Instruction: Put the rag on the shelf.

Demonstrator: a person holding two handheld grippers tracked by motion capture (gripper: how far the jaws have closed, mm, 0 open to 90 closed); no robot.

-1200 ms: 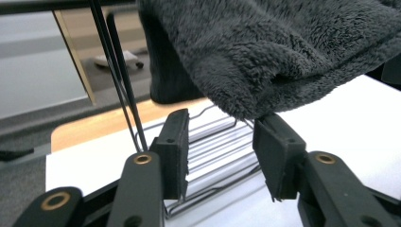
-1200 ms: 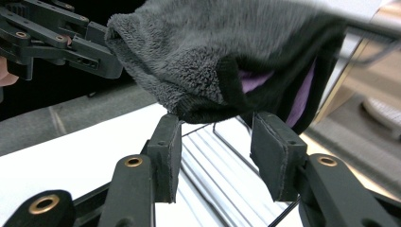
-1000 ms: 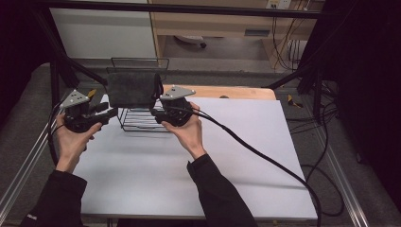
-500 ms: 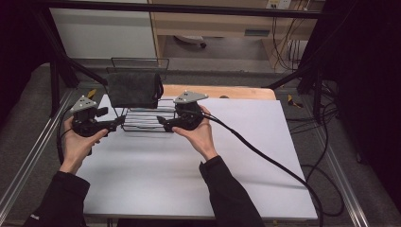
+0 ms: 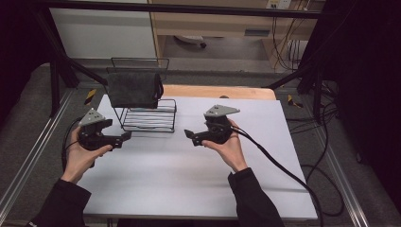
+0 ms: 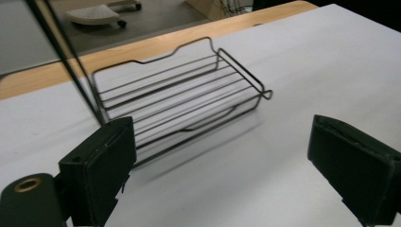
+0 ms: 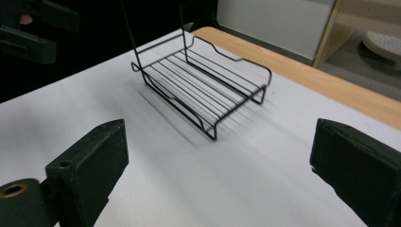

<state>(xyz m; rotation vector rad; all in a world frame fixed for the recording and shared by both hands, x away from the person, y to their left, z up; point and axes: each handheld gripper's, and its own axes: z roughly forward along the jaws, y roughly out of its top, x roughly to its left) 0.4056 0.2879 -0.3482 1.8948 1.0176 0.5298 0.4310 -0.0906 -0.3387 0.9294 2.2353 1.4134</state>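
Note:
A black wire rack [image 5: 150,118] stands on the white table [image 5: 189,179] at the back left, with a dark cloth [image 5: 132,89] draped over its tall upright frame. My left gripper [image 5: 124,137] hovers just in front of the rack's left end, open, nothing between its jaws. My right gripper [image 5: 189,135] is a little right of the rack, also open and empty. The left gripper view looks over the rack [image 6: 179,99] between wide-apart jaws [image 6: 227,161]. In the right gripper view the rack [image 7: 203,82] lies ahead of open jaws [image 7: 217,170].
A wooden board [image 5: 217,91] borders the table's far edge. A black cable [image 5: 283,165] trails from my right gripper across the table's right side. Metal rails [image 5: 28,156] run along the left. The other gripper [image 7: 33,28] appears at the top left of the right gripper view.
Both grippers have drawn back from the rack's two ends toward the person and now hang clear of it. The rack stays in place on the table.

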